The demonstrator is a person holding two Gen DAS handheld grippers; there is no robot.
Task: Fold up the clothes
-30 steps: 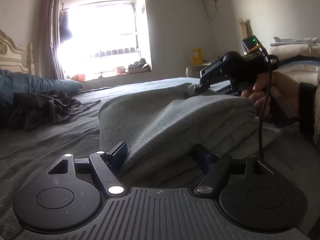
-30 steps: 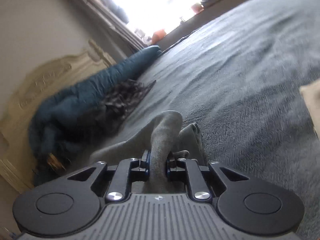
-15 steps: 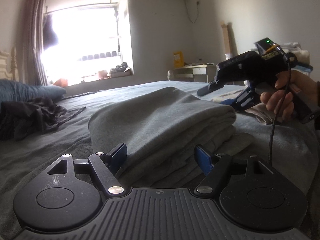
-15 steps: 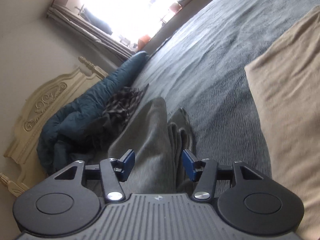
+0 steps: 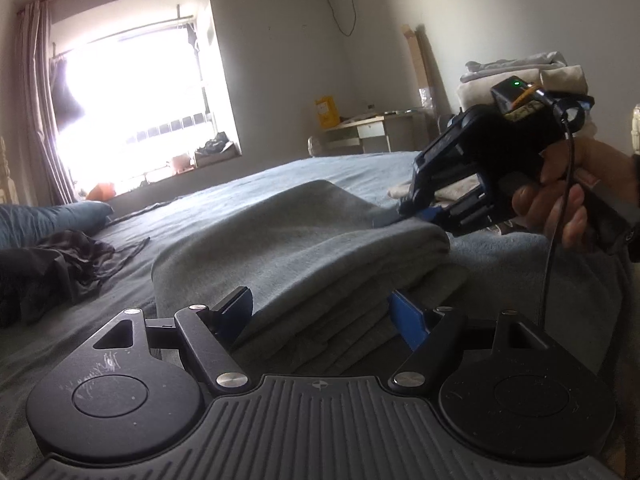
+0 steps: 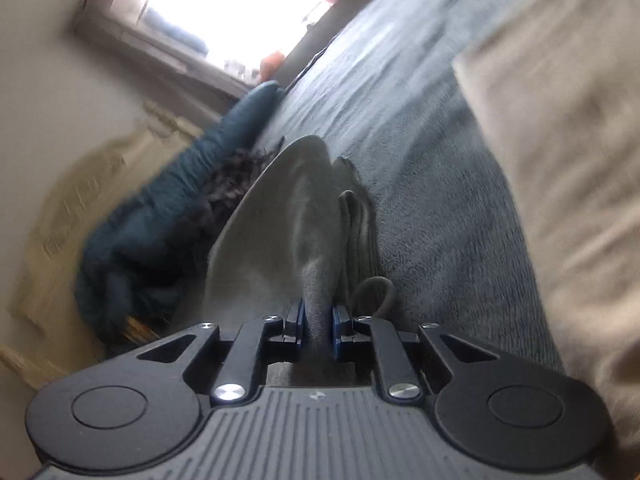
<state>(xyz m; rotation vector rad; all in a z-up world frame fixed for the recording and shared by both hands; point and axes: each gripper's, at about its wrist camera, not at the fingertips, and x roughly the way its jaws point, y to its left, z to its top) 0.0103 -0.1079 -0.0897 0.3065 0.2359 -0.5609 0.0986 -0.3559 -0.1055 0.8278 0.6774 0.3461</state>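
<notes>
Leftmost, beside the folded grey garment (image 5: 304, 240) that served as the landmark, a dark crumpled garment (image 5: 68, 264) lay on the grey bedspread (image 5: 352, 176), with a blue pillow (image 5: 52, 220) beyond it and a bright window (image 5: 136, 92) behind. The folded grey garment itself lay on the bedspread near its middle, stacked in several layers. At the near edge of this garment stood the left gripper (image 5: 320, 312), its jaws spread wide, one finger on either side of the stacked layers; whether the pads pressed the cloth could not be told. To the right of the garment, at its far corner, the right gripper (image 5: 424, 212) was held in a person's hand (image 5: 560, 204). The right wrist view showed that gripper (image 6: 317, 328) closing, its blue pads (image 6: 339, 328) pinching a raised fold of the grey garment (image 6: 288, 216), which ran away from the jaws in a ridge. Further right of the garment lay a beige folded cloth (image 6: 560, 168) on the bedspread (image 6: 424, 128). Behind the right gripper, a pile of pale folded laundry (image 5: 520, 72) stood against the wall, and a small desk (image 5: 368, 128) stood left of that pile.
</notes>
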